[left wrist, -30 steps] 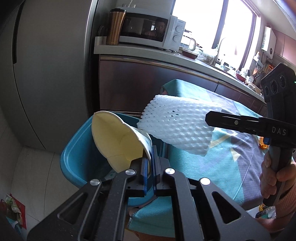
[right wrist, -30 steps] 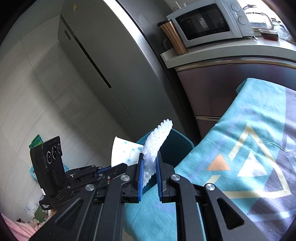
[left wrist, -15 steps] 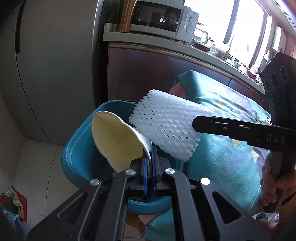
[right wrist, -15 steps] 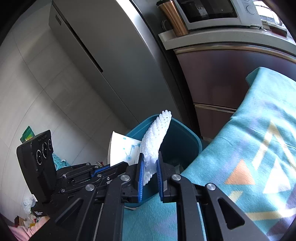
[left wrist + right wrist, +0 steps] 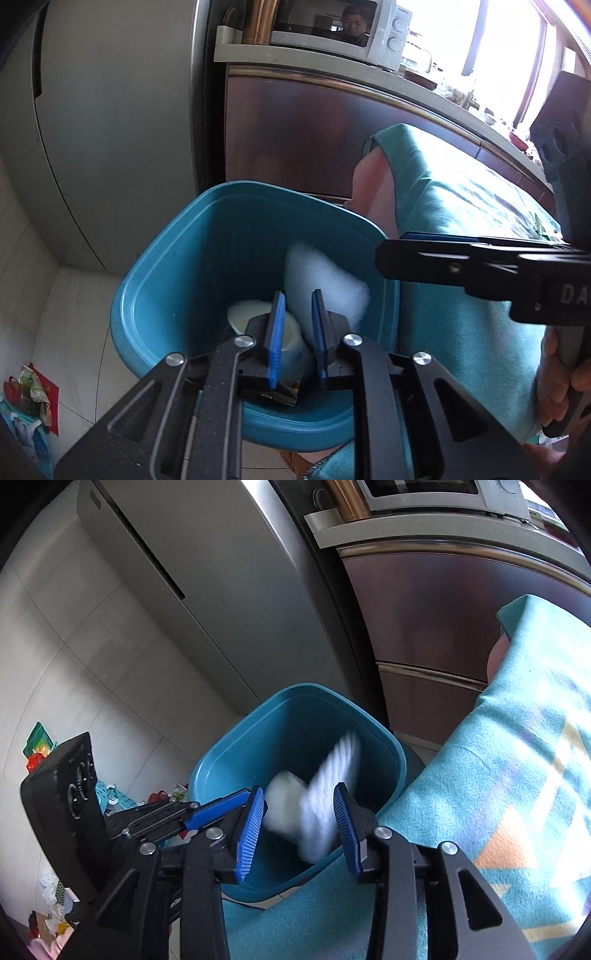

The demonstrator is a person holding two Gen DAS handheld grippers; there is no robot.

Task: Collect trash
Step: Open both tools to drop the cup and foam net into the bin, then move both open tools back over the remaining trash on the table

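Note:
A blue bin (image 5: 159,254) stands on the floor against the table's end. My left gripper (image 5: 296,299) hangs over its mouth, jaws opening; the paper cup (image 5: 243,314) lies loose below the pads, inside the bin. Beside it the white foam net (image 5: 325,280) drops into the bin. In the right wrist view my right gripper (image 5: 299,794) is over the bin (image 5: 229,753) too, jaws opening. The blurred foam net (image 5: 328,794) and cup (image 5: 284,805) fall free between and beyond its pads. The left gripper (image 5: 229,805) shows at the left, the right gripper (image 5: 402,245) from the side.
A steel fridge (image 5: 110,129) and a cabinet (image 5: 295,129) with a microwave (image 5: 343,26) stand behind the bin. The table with a teal patterned cloth (image 5: 517,757) is to the right. Litter lies on the floor at left (image 5: 29,387). A hand (image 5: 561,354) grips the right gripper's handle.
Both grippers sank over the bin and their jaws parted. The cup left the left gripper and the foam net left the right one; both now drop into the bin.

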